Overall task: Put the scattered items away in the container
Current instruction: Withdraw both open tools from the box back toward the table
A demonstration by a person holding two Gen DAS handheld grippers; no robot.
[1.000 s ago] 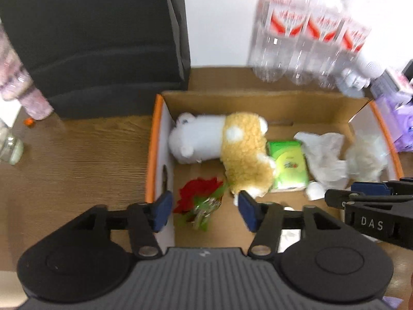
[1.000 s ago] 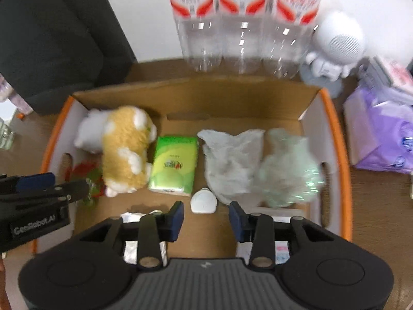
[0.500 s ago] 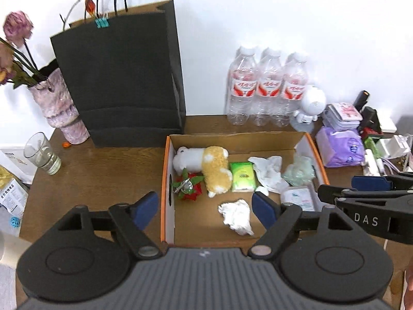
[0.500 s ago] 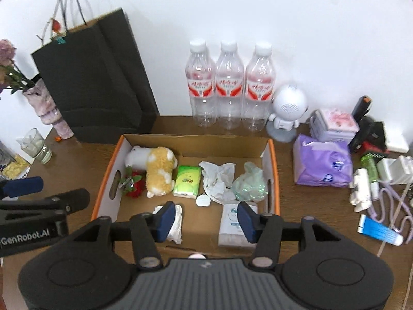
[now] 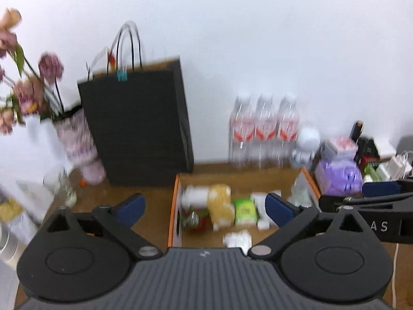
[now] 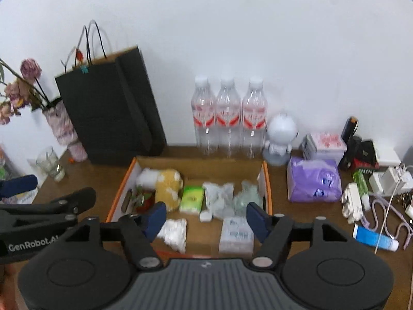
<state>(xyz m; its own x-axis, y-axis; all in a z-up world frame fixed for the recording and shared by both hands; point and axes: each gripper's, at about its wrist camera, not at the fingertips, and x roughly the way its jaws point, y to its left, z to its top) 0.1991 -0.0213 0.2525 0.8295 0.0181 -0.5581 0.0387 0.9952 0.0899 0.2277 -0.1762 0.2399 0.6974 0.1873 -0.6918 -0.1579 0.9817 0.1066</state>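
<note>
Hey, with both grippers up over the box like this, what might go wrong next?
1. The three clear plastic water bottles stand upright right behind the cardboard box; a reach over it might topple them.
2. The purple cable loops around the blue tube, so lifting either may drag the other.
3. The clear drinking glass sits near the table's left edge.

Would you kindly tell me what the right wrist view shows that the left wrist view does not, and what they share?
Only the right wrist view shows the blue-and-white tube and lilac cable on the wooden table's right side, plus the flat white packet in the box's near corner.

Only the left wrist view shows the tall pale flower topping the bouquet.

Both show the orange-edged cardboard box, black paper bag, three clear water bottles, and the yellow-and-white plush toy. Both grippers' jaws are opening, empty.
</note>
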